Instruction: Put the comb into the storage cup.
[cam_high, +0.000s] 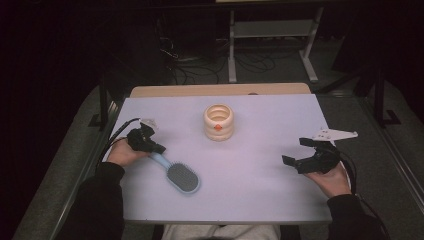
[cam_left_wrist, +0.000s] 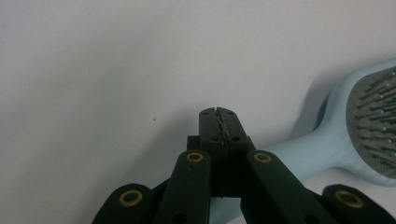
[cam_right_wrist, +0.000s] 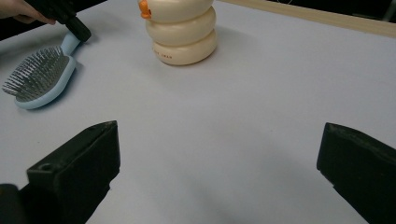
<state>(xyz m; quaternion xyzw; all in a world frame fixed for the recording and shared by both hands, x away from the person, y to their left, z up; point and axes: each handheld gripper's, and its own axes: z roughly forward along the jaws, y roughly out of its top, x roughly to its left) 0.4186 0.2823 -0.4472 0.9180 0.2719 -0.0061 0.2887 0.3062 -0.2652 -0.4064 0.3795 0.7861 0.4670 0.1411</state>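
Hairbrush (cam_high: 181, 176) lay flat on bench (cam_high: 260, 190), bristles up, handle slanting toward left claw (cam_high: 159, 149), pressed together above handle, right claw (cam_high: 296, 151) spread wide apart.

The cream holder (cam_right_wrist: 183, 32), which stands near the table's far edge, carries one line of small dark print low on its bottom ring. It is too small and blurred to read for certain. Nothing else bears any writing, number or sign that can be read.
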